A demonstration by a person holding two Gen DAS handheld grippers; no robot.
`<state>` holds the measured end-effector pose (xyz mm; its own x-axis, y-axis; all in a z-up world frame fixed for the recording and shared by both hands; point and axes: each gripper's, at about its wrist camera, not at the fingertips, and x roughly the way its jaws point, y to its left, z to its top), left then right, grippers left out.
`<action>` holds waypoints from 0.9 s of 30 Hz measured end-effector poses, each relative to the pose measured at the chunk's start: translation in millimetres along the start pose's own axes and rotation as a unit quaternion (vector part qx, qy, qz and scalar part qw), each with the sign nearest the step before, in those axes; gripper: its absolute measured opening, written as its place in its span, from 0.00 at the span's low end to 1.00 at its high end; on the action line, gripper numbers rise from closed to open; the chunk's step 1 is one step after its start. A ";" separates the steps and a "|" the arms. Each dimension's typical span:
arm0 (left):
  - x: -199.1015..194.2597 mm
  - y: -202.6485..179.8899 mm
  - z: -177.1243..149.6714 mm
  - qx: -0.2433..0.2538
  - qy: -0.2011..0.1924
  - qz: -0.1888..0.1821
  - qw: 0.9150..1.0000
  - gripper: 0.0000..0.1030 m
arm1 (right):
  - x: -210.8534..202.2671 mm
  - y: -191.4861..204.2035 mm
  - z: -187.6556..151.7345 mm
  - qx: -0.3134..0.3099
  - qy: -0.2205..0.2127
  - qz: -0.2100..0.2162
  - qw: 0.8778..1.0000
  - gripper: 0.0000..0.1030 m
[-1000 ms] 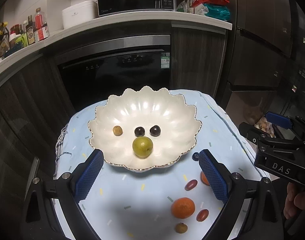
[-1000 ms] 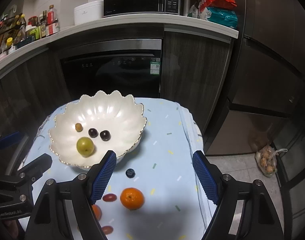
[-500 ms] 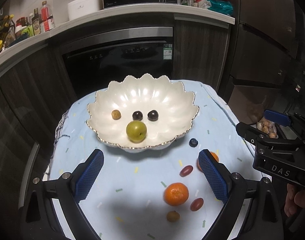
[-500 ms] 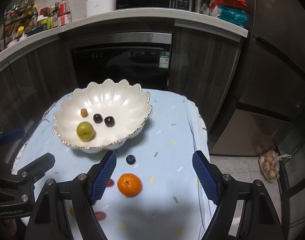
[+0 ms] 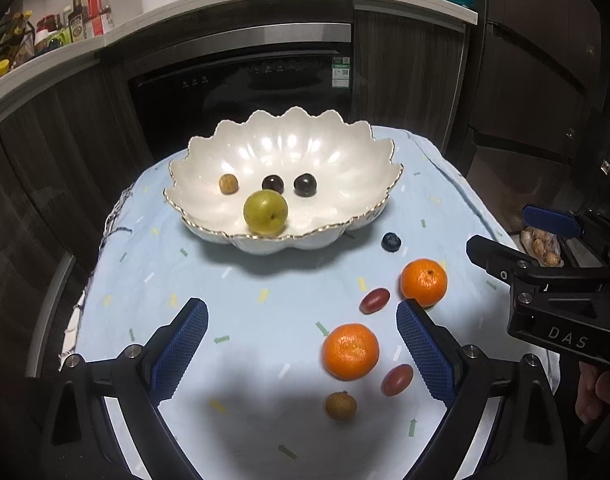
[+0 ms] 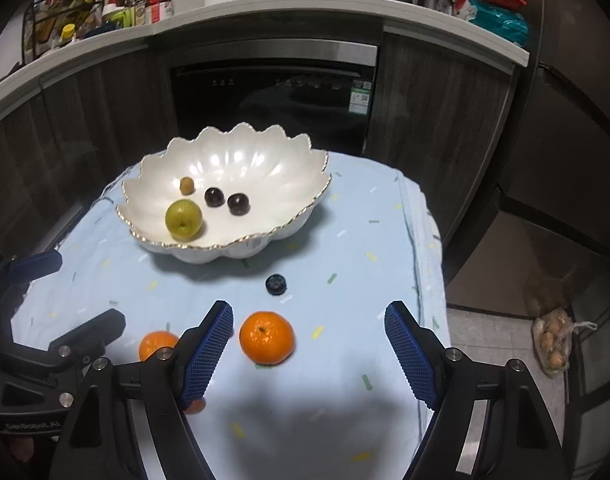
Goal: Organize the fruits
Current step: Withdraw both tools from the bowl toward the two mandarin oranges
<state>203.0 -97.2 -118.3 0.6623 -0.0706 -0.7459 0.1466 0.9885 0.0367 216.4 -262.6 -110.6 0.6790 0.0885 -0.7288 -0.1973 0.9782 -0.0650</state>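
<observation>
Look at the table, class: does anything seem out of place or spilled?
Nothing is spilled or damaged. The bowl sits upright with four fruits inside, but several lie loose on the cloth beside it: two oranges, two red grapes, a blueberry and a small brown fruit.

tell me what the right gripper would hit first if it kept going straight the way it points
Probably the mandarin on the blue cloth. It sits low between the open fingers of the right gripper, nearer the left pad, with nothing in front of it. Depth is hard to judge, so the gripper might meet the cloth just beyond.
</observation>
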 end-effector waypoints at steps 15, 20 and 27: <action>21.0 -3.9 -20.2 -0.015 0.025 -0.012 1.000 0.91 | 21.1 8.1 -12.3 -0.034 0.014 0.028 0.999 0.77; 26.9 -7.9 -25.6 -0.011 0.030 -0.016 0.999 0.89 | 30.8 11.0 -15.6 -0.044 0.021 0.037 0.998 0.77; 37.3 -11.9 -29.3 -0.009 0.042 -0.021 0.999 0.83 | 41.3 12.0 -19.9 -0.047 0.027 0.045 0.998 0.77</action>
<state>204.5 -107.7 -166.0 0.5920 -0.1004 -0.7997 0.1585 0.9873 -0.0066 228.0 -250.9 -155.1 0.6163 0.1621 -0.7706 -0.3222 0.9449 -0.0589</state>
